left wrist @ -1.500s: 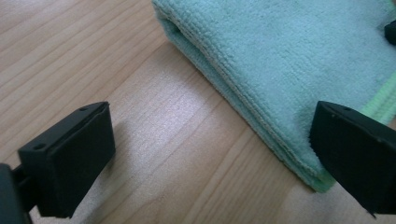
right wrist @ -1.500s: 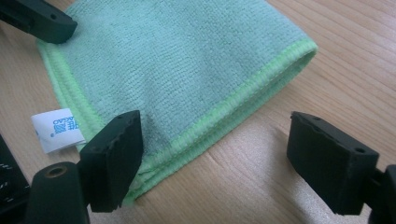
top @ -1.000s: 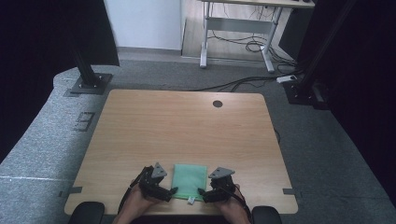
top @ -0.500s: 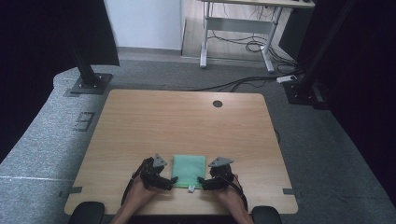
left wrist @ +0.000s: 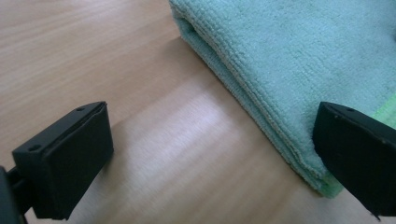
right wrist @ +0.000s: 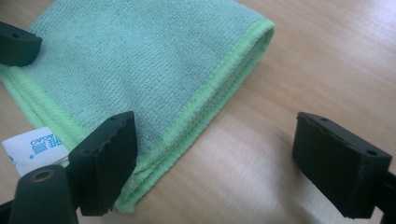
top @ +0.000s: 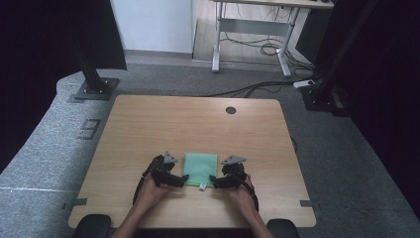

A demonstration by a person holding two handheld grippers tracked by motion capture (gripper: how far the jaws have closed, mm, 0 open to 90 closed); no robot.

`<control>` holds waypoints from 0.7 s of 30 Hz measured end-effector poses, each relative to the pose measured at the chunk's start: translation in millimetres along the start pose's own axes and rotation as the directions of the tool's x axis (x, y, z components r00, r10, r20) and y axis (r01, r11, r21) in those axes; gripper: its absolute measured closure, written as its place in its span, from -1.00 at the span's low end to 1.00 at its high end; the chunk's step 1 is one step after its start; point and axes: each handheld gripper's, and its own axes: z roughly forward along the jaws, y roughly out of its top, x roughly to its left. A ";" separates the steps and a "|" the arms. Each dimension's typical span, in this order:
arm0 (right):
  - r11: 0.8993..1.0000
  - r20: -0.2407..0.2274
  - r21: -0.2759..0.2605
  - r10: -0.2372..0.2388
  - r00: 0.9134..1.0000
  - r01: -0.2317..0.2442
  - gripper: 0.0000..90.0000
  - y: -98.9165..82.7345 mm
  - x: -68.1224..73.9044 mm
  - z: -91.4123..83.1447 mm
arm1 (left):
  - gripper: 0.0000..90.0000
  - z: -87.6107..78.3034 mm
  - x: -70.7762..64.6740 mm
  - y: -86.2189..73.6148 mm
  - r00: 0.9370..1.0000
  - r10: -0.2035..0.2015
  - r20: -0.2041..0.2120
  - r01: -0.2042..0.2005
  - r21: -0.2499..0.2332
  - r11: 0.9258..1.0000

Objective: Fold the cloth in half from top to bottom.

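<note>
High view: folded green cloth (top: 200, 168) is lying on the wooden table (top: 198, 119) near the person's edge, white label (top: 202, 187) sticking out at its near edge. Left gripper (top: 184, 179) is sitting at the cloth's near-left corner, right gripper (top: 213, 180) at the near-right corner, both low to the table. Far half of the table is bare, so there is plenty of room to spread or drag the cloth away from the person; near edge is close behind the hands.

Left gripper view: jaws standing wide, nothing between the pads. Cloth (left wrist: 299, 70) is lying on the right, its folded, stacked edge running diagonally; the right jaw is overlapping the corner, contact not clear. For a good pinch, likely slide one pad under the top layer only, not the whole stack.

Right gripper view: jaws wide apart too, holding nothing. Cloth (right wrist: 140, 60) with its bright hemmed edge is lying on the left, label (right wrist: 35, 147) beside the left jaw. Bare wood between the jaws; gripper needs shifting towards the hem before closing.
</note>
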 end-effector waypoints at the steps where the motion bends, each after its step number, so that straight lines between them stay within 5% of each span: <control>1: 1.000 0.001 -0.001 0.001 1.000 -0.001 -0.69 1.5 -1.5 1.7 | -1.00 1.1 1.8 1.4 1.000 -0.001 -0.001 0.001 0.000 1.000; 21: 0.999 0.028 -0.033 0.029 0.999 -0.028 -0.69 22.1 -23.7 25.5 | -1.00 21.0 28.9 25.0 1.000 -0.019 -0.013 0.019 -0.004 1.000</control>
